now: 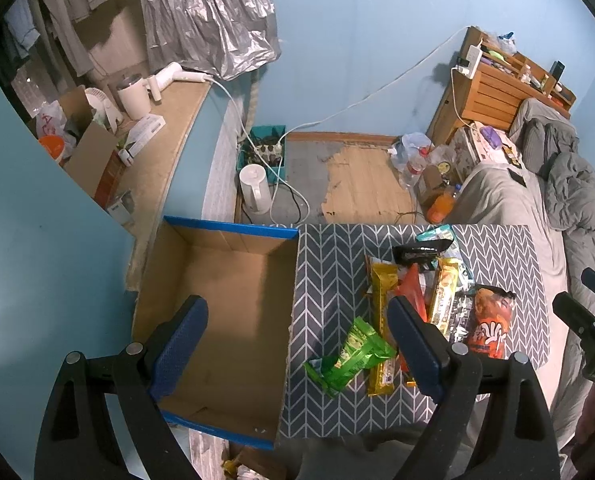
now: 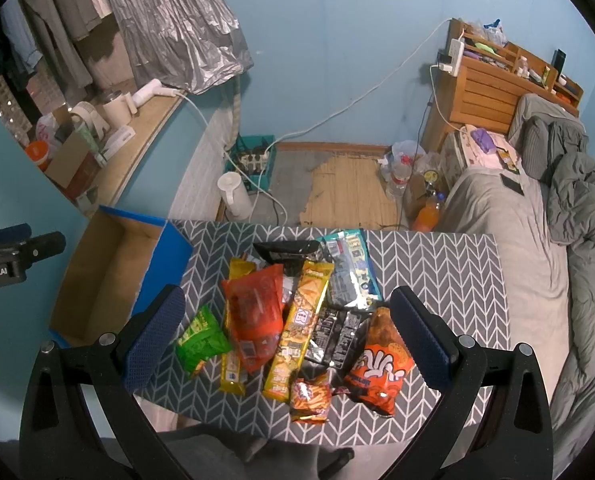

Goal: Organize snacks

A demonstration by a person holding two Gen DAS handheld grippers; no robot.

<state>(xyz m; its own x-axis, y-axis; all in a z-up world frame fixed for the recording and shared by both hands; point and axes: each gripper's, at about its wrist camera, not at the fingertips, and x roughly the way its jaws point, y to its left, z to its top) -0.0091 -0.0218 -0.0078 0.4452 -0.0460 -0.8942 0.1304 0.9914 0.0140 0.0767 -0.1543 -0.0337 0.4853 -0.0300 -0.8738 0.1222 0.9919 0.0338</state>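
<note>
A pile of several snack packets lies on a grey chevron mat (image 2: pixel 437 272): a green bag (image 2: pixel 201 338), a red bag (image 2: pixel 253 312), a long yellow packet (image 2: pixel 301 320), an orange bag (image 2: pixel 381 364), a small orange packet (image 2: pixel 309 396) and black packets (image 2: pixel 331 336). An open cardboard box with blue edges (image 1: pixel 225 312) stands left of the mat, with nothing visible inside; it also shows in the right wrist view (image 2: pixel 109 272). My left gripper (image 1: pixel 295 344) is open and empty, spanning the box's right wall. My right gripper (image 2: pixel 285 332) is open and empty above the pile.
A bed with grey bedding (image 2: pixel 537 264) runs along the right. On the floor beyond the table stand a white kettle (image 2: pixel 233 194), a teal crate of power strips (image 2: pixel 253 160) and bottles (image 2: pixel 397 176). A cluttered shelf (image 1: pixel 157 136) lies at the left.
</note>
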